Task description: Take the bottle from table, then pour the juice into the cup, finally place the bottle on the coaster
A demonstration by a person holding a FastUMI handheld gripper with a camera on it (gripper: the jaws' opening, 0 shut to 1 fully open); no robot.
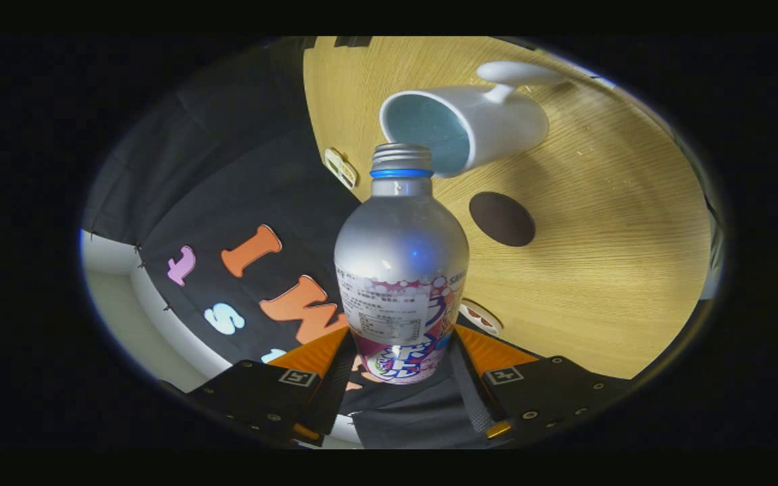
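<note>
Bottle [400, 270]: smooth metal, rigid, likely slippery and light once drained; clamped at its labelled lower body between both fingers of the hand-held gripper [399, 368], tipped with its open neck at the rim of the cup [470, 125]. Beyond, coaster [502, 219] on the desk [618, 270].

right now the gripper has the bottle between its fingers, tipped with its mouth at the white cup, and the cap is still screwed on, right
Not quite: the cap is off. The gripper view shows bare screw threads and an open mouth above the blue ring. The rest holds: the gripper has the bottle clamped between its fingers, tipped with its mouth at the rim of the white cup.
</note>
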